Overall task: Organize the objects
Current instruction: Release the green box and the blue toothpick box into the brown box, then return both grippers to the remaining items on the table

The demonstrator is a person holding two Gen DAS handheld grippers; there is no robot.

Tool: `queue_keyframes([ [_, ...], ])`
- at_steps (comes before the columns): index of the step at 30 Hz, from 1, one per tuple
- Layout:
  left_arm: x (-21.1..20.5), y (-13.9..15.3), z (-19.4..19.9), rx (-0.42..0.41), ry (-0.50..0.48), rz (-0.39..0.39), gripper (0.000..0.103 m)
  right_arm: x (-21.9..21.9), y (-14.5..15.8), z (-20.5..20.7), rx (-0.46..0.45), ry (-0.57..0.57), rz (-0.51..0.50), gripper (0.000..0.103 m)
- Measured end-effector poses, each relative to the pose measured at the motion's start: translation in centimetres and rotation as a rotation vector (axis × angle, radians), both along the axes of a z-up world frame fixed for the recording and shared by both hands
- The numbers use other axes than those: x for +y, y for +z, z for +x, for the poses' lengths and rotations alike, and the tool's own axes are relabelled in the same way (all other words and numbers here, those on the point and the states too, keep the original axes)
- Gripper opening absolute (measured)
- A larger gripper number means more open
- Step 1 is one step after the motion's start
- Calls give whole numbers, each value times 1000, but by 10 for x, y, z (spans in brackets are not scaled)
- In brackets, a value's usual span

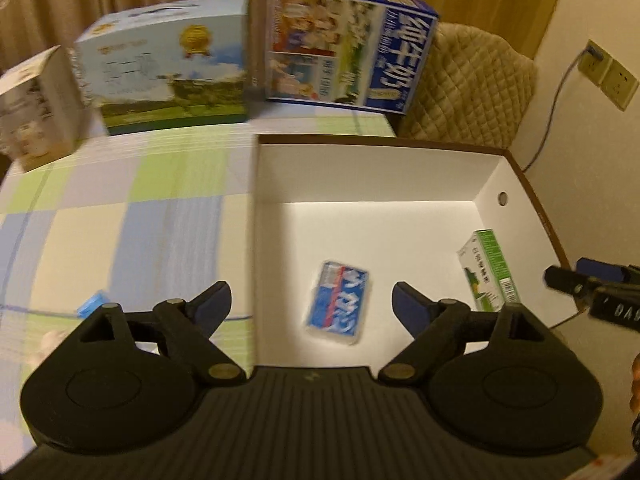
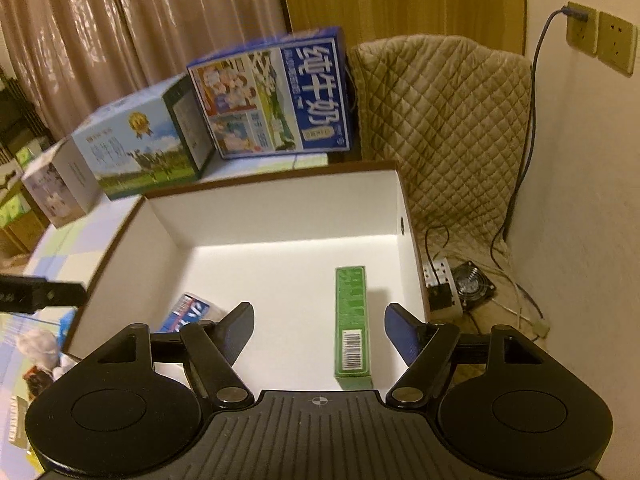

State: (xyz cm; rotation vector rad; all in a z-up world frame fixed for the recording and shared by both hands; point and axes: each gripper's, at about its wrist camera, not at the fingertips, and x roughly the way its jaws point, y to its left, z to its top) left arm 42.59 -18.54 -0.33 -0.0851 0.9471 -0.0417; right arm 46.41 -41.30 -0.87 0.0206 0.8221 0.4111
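Note:
A white open box with a brown rim point(image 1: 372, 142) point(image 2: 276, 178) sits on the checked tablecloth point(image 1: 132, 216). Inside lie a blue and white packet point(image 1: 338, 308) point(image 2: 188, 310) and a green carton point(image 1: 490, 270) point(image 2: 353, 320). My left gripper point(image 1: 312, 300) is open and empty, above the box's near left part, with the blue packet between its fingers from above. My right gripper point(image 2: 320, 324) is open and empty over the box's near right side, the green carton lying just inside its right finger. The right gripper's tip shows in the left wrist view point(image 1: 588, 284).
Three large cartons stand at the table's far edge: a blue milk box point(image 1: 348, 46) point(image 2: 272, 100), a green and sky-blue box point(image 1: 164, 64) point(image 2: 140, 136), a pale box point(image 1: 38, 108) point(image 2: 60, 184). A quilted chair point(image 2: 448, 128), wall sockets point(image 2: 600, 36) and cables are to the right. A small blue item point(image 1: 93, 304) lies on the cloth.

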Motion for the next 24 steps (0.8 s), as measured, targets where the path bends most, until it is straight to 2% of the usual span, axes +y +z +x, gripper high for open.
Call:
queue_keyframes([
  [11, 76, 18, -68, -13, 150, 7, 85, 12, 11, -32, -3, 19, 26, 70],
  [24, 133, 12, -128, 5, 239, 11, 85, 43, 8, -69, 57, 38, 45, 70],
])
